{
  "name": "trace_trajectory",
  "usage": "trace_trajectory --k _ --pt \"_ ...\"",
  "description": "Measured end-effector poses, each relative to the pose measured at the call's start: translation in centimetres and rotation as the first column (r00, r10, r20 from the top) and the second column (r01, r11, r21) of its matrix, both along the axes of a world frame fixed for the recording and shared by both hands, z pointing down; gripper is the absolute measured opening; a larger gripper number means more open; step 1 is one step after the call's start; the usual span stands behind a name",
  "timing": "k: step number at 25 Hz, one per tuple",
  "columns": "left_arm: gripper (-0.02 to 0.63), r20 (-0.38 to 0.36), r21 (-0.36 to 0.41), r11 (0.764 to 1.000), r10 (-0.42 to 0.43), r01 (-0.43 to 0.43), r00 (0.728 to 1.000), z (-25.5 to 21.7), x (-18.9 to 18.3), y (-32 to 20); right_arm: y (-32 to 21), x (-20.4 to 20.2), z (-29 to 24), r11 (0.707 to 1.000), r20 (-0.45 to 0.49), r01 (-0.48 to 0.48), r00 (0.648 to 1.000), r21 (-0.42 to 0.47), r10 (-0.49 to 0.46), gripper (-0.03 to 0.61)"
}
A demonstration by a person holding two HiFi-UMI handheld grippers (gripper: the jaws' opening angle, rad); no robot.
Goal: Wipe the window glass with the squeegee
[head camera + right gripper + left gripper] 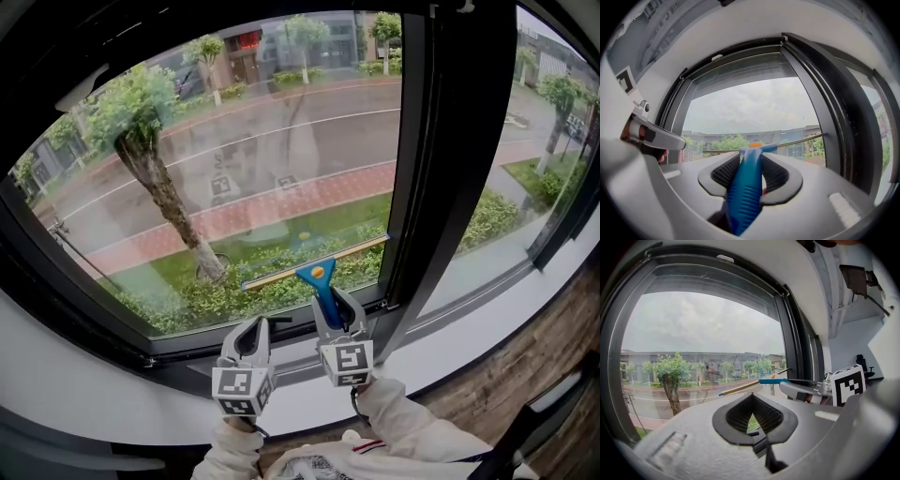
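Observation:
The squeegee (316,263) has a blue handle and a long brass-coloured blade. Its blade lies against the lower right part of the window glass (253,159), tilted up to the right. My right gripper (336,309) is shut on the handle (746,190) just below the blade, which runs across behind the jaws in the right gripper view as a thin bar (797,141). My left gripper (253,339) hangs below the glass to the left of the right one, shut with nothing between its pads (761,414). The left gripper view also catches the squeegee (750,385) and the right gripper (804,390).
A thick dark mullion (445,159) stands right of the blade's end, with a second pane (534,178) beyond it. The dark lower frame (187,339) and white sill (441,342) run under the grippers. Trees and a road show outside.

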State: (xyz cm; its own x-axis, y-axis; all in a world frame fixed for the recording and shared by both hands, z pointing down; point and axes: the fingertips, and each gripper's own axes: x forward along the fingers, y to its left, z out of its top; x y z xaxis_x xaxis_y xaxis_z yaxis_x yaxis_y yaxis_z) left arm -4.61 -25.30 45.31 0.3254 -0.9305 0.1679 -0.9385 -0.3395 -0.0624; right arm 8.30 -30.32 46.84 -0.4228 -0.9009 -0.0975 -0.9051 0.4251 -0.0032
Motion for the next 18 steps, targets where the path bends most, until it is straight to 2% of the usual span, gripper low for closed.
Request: trace_trajectory --k 18 --pt "0.000 -0.001 -0.021 1.000 0.002 -0.002 1.000 0.9 0.1 -0.1 0.1 -0.1 3.9 0.998 -0.035 -0.006 0.999 -0.062 0.004 0.146"
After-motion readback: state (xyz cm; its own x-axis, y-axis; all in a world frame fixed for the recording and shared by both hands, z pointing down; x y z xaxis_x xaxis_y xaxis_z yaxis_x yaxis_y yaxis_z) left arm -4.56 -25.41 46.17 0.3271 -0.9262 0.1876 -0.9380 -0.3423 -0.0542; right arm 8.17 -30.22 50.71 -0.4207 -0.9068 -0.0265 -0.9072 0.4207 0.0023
